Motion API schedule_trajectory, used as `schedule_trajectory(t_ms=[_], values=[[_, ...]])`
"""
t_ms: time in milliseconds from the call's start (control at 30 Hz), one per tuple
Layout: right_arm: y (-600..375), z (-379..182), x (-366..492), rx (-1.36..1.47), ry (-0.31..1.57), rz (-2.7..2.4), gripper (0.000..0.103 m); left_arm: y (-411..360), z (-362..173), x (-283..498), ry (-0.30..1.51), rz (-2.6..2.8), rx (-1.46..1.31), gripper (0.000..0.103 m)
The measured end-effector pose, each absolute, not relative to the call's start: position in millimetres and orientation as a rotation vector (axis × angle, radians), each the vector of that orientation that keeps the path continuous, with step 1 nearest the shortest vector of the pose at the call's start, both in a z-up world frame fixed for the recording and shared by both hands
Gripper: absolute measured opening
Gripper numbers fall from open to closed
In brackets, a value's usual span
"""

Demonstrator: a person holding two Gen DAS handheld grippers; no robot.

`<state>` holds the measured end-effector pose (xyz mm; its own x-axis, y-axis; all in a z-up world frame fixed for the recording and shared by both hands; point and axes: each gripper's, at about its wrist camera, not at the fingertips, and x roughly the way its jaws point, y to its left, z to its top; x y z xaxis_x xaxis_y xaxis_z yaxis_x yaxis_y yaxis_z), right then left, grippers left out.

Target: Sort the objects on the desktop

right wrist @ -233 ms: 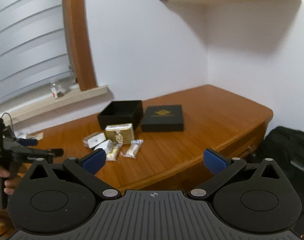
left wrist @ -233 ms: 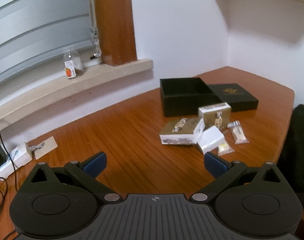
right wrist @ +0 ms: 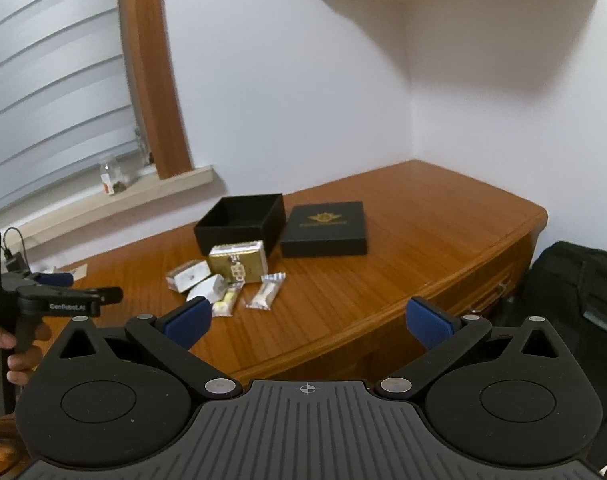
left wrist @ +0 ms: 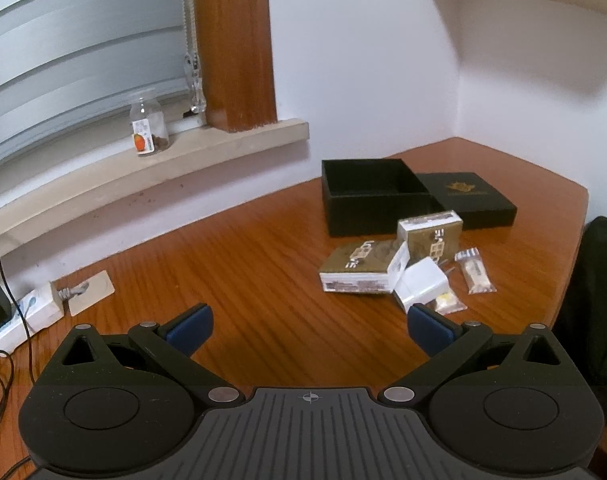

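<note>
Since the earlier frame nothing on the surface has shifted; both views are framed almost as before.

Left wrist view, left to right: white power strip (left wrist: 25,317) with black cables at the surface's left edge; clear glass jar with an orange label (left wrist: 148,129) on the beige windowsill (left wrist: 231,148). The left gripper (left wrist: 309,326) hangs over bare polished brown wooden surface (left wrist: 243,260), blue-padded fingers (left wrist: 189,328) spread fully apart, nothing between them.

Further right lies the cluster: flat gold-and-white carton (left wrist: 361,268), a second gold carton (left wrist: 429,236) behind it, a white plug adapter (left wrist: 421,284) touching the flat carton, two clear-wrapped sweets (left wrist: 475,270) just beside. Behind them stand the open black square box (left wrist: 373,196) and its black lid with gold emblem (left wrist: 469,198), side by side.

Right wrist view: a hand (right wrist: 17,354) at the far left holds the left gripper's handle. The right gripper (right wrist: 307,322) is short of the surface's front edge, fingers likewise wide open and empty. Black bag (right wrist: 575,280) at far right.
</note>
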<state>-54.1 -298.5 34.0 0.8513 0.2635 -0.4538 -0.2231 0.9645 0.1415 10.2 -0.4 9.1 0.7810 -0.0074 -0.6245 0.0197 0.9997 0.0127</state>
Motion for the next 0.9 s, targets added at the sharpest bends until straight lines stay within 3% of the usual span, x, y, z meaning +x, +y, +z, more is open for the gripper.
schedule_trajectory(t_ms=[900], values=[[-295,35,-56,0.064,0.482,0.277,0.103,2,14,1,0.606,0.031,0.074,0.103]])
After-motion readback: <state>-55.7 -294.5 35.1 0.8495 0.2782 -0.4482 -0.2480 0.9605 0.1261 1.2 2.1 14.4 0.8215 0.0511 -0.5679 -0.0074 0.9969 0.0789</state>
